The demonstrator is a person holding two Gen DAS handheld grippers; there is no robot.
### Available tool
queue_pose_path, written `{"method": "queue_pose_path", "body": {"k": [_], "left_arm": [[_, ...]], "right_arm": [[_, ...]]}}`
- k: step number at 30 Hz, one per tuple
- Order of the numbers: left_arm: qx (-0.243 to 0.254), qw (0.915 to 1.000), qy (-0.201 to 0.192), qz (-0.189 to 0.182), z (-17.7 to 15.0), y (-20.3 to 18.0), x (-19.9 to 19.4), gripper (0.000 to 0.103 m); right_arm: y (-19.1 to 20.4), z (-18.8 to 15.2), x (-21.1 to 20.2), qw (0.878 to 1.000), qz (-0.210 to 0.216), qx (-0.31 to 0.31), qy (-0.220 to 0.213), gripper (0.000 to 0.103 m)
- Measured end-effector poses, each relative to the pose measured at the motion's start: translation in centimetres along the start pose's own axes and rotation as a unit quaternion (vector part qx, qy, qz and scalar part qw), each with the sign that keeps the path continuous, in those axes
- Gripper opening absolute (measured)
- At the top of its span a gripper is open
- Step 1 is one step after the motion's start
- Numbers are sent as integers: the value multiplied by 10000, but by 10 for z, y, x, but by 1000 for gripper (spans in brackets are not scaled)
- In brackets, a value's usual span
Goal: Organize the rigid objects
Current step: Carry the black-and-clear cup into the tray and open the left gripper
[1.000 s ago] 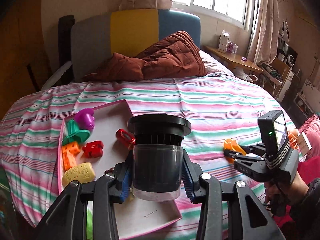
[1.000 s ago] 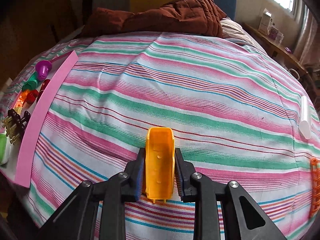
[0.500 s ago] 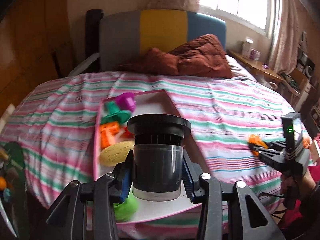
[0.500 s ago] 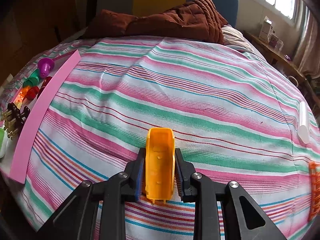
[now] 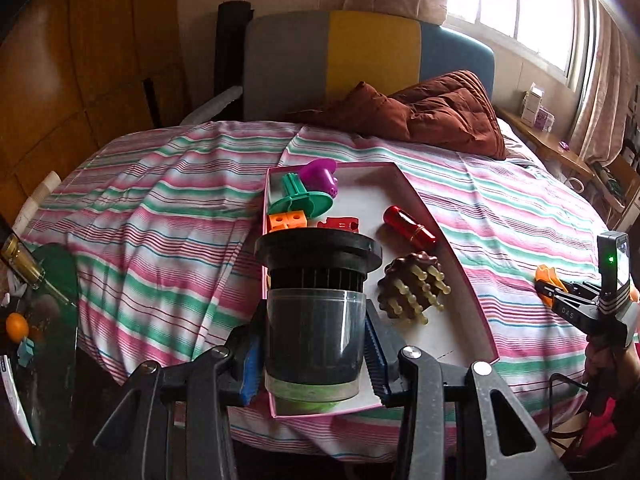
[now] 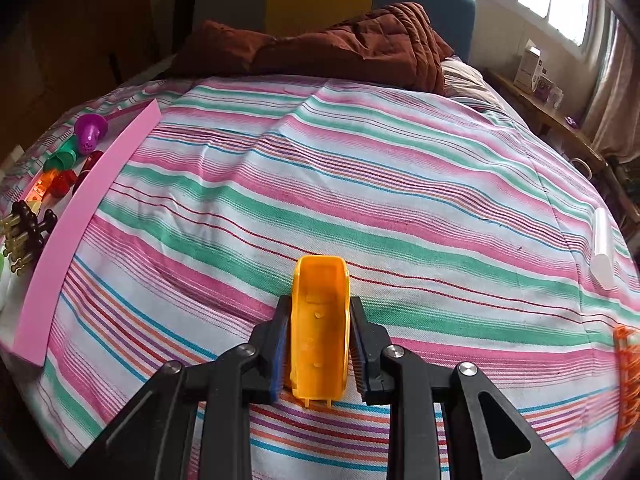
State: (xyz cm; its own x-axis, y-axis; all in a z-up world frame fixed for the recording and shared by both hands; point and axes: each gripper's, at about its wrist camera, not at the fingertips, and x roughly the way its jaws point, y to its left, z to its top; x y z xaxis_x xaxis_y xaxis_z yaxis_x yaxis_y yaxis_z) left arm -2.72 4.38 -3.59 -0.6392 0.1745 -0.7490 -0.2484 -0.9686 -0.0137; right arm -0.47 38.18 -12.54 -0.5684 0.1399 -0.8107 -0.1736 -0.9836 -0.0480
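My left gripper (image 5: 314, 344) is shut on a black cup with a wide ribbed rim (image 5: 316, 308), held above the near end of a pink-rimmed white tray (image 5: 460, 264) on the striped bed. The tray holds a purple piece (image 5: 320, 174), a green piece (image 5: 300, 200), an orange block (image 5: 286, 222), a red block (image 5: 338, 225), a red cylinder (image 5: 408, 228) and a brown studded brush (image 5: 412, 288). My right gripper (image 6: 320, 344) is shut on an orange plastic scoop (image 6: 320, 320) above the bed. It also shows in the left wrist view (image 5: 546, 284). The tray's wall (image 6: 76, 224) shows at the left of the right wrist view.
A brown quilt (image 5: 432, 114) lies at the headboard. A white tube (image 6: 604, 252) and an orange grid piece (image 6: 626, 372) lie on the bed at the right. A dark side table (image 5: 44, 320) with an orange ball stands left of the bed.
My left gripper with the black cup has swung left and back, so the tray now sits to the right beneath it and the brown brush shows. The right gripper has barely moved.
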Motion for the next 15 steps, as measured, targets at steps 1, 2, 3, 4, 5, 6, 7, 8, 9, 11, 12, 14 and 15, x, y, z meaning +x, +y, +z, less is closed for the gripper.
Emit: {"method": "queue_pose_path", "body": {"k": [1, 2, 3, 4, 5, 6, 7, 8, 9, 11, 12, 14, 15], "left_arm": [[-10, 10000, 12, -6, 0, 1, 0, 43], [-31, 10000, 34, -21, -1, 1, 1, 43], [-37, 10000, 44, -22, -1, 2, 2, 43], [-37, 10000, 57, -22, -2, 1, 3, 43], [-39, 10000, 69, -28, -2, 1, 3, 43], [-37, 10000, 82, -34, -2, 1, 4, 43], [-32, 9999, 96, -41, -2, 0, 5, 43], [-28, 9999, 102, -49, -2, 0, 6, 43], [-22, 9999, 108, -49, -2, -1, 6, 43], [-14, 9999, 119, -54, -1, -2, 8, 43], [-13, 9999, 123, -52, -1, -2, 9, 43], [-22, 9998, 171, -87, 0, -3, 14, 43], [-32, 9998, 189, -109, 1, -4, 15, 43]], "right_arm": [[0, 0, 0, 10000, -1, 3, -4, 27], [0, 0, 0, 10000, -4, 5, -7, 27], [0, -1, 0, 10000, -6, 3, -11, 27], [0, 0, 0, 10000, -6, 2, -11, 27], [0, 0, 0, 10000, -4, 5, -9, 27], [0, -1, 0, 10000, -3, 6, -10, 27], [0, -1, -1, 10000, -3, 4, -11, 27], [1, -1, -1, 10000, -4, 2, -10, 27], [0, -1, -1, 10000, -4, 6, -9, 27], [1, -1, -1, 10000, -8, 5, -8, 27], [1, 0, -1, 10000, -13, -6, -11, 27], [1, -1, -1, 10000, -16, 2, -16, 27], [1, -1, -1, 10000, -14, 7, -17, 27]]}}
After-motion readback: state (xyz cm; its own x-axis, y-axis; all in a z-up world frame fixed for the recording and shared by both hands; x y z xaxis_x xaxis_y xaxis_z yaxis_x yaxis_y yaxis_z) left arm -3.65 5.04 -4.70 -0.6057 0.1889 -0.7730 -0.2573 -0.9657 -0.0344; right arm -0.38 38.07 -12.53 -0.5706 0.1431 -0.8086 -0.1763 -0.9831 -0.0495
